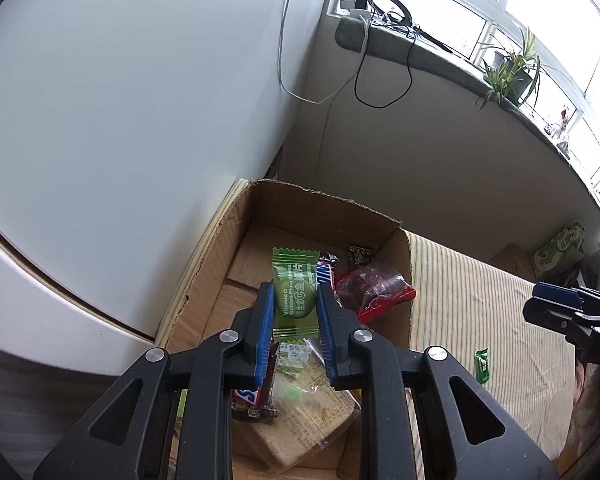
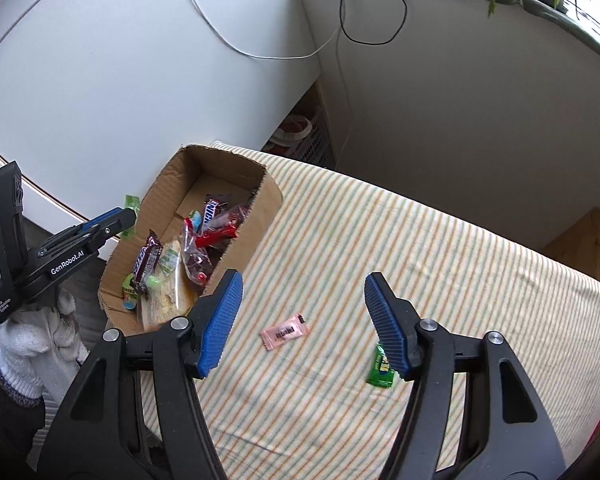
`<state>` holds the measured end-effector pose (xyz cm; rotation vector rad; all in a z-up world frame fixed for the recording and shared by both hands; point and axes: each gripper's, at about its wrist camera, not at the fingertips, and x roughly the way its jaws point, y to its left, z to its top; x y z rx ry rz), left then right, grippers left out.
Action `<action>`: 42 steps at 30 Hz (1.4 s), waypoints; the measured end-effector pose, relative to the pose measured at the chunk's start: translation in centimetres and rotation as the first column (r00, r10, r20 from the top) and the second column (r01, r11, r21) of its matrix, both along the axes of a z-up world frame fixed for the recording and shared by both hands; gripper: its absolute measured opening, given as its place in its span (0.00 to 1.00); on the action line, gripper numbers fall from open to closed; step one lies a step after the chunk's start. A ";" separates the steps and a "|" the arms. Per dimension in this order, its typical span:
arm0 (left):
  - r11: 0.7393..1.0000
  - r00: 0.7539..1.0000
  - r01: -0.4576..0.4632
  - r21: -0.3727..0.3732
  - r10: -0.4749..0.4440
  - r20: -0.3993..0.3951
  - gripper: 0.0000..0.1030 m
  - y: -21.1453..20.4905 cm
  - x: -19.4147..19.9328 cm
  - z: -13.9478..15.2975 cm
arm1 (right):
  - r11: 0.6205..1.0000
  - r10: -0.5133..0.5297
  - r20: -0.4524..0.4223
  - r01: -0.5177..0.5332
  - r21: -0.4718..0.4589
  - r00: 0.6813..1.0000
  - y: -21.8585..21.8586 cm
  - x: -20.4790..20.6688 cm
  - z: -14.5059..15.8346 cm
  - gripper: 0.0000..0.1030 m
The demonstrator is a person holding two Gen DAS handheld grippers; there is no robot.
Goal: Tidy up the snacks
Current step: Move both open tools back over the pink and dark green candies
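Observation:
My left gripper (image 1: 295,300) is shut on a green plum candy packet (image 1: 294,292) and holds it above the open cardboard box (image 1: 204,280). The box holds several snacks: a Snickers bar (image 1: 252,394), a red packet (image 1: 374,290) and a cracker pack (image 1: 308,420). In the right wrist view the left gripper (image 2: 116,216) hovers at the box's (image 2: 268,196) left rim with the green packet (image 2: 131,204). My right gripper (image 2: 304,320) is open and empty above the striped cloth, over a pink candy packet (image 2: 285,331). A small green packet (image 2: 380,368) lies by its right finger.
The striped cloth (image 2: 420,240) covers the surface. The small green packet also shows in the left wrist view (image 1: 482,366). A white wall stands behind the box. A windowsill with cables and a plant (image 1: 508,68) runs at the back. A wooden box (image 2: 584,240) sits at the far right.

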<state>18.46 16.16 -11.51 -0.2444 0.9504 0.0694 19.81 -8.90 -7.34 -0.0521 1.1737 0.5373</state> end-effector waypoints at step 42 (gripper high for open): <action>0.940 0.925 0.337 -0.060 -0.342 -0.162 0.32 -17.0 0.0 -5.9 | 0.996 -0.050 -0.165 0.035 -0.088 0.985 -7.7 -3.3 -10.2 0.61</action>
